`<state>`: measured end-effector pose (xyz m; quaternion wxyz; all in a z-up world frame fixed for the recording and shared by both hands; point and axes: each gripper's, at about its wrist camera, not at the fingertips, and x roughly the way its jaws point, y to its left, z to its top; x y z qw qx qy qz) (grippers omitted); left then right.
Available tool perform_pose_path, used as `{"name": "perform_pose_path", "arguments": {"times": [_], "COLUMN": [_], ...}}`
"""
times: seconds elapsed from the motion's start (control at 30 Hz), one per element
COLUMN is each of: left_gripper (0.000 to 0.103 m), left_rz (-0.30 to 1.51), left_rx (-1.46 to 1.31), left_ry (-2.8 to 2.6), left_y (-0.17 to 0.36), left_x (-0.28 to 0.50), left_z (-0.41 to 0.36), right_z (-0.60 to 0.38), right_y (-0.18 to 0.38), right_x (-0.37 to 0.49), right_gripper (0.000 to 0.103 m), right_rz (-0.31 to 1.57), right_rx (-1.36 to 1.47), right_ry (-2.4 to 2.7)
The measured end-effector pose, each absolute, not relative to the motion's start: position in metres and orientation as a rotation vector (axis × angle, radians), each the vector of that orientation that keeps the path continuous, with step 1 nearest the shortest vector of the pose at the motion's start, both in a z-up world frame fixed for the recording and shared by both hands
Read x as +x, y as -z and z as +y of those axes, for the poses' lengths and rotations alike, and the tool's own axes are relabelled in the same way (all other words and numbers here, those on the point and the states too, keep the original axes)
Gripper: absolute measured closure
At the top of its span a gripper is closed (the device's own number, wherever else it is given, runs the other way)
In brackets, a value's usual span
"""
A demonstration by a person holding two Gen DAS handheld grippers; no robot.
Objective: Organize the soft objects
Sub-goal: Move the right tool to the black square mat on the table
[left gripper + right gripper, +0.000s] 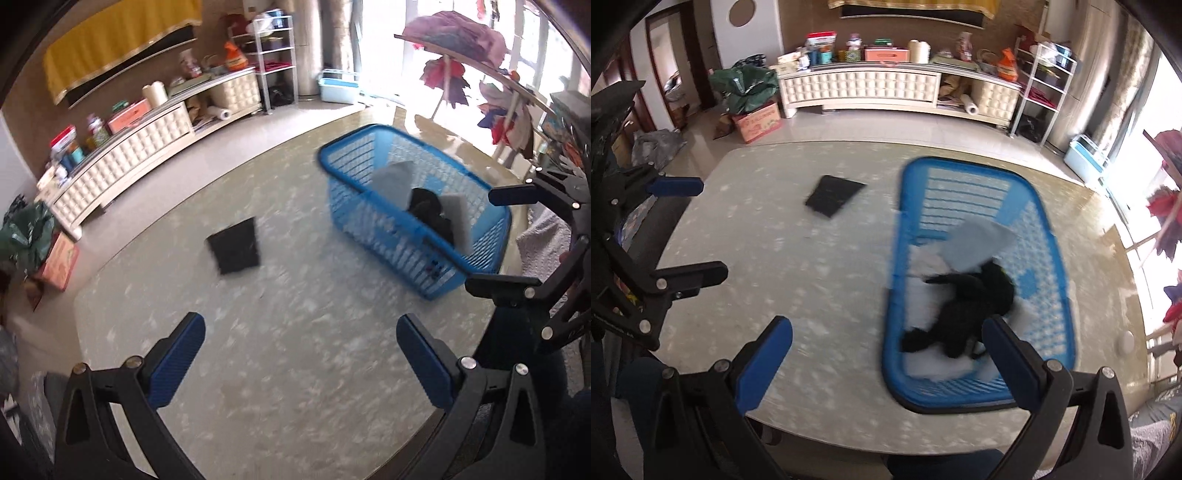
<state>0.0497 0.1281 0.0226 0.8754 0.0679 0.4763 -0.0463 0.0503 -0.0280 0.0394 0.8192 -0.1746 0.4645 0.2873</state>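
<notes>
Both grippers are sitting nearest the lens with blue pads spread wide, gripping nothing: left gripper (301,354) is hovering over bare tabletop, right gripper (886,360) is hanging above the near end of the basket. Marble-pattern table (812,280) is filling most of both views. Blue plastic basket (1054,280) is resting on its right side, holding a black fuzzy soft item (964,314), a grey folded cloth (979,247) leaning over it, and white fabric underneath. Black folded cloth (834,195) is lying flat on the table, well apart from the basket, left of it.
</notes>
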Motion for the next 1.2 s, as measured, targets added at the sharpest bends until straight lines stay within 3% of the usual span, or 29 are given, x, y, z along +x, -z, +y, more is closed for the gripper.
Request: {"name": "perform_pose_path", "arguments": {"times": [0.4,1.2], "left_gripper": [0.0,0.0], "left_rz": [1.026,1.081], "left_rx": [0.059,-0.07], "left_ry": [-0.02,-0.081], "left_y": [0.008,0.1], "left_x": [0.045,0.11], "left_z": [0.205,0.303], "right_z": [0.067,0.18], "right_y": [-0.019,0.084], "right_x": [0.063,0.159], "right_gripper": [0.0,0.0], "right_rz": [0.993,1.139], "right_rx": [-0.388,-0.336], "right_ry": [-0.697,-0.628]}}
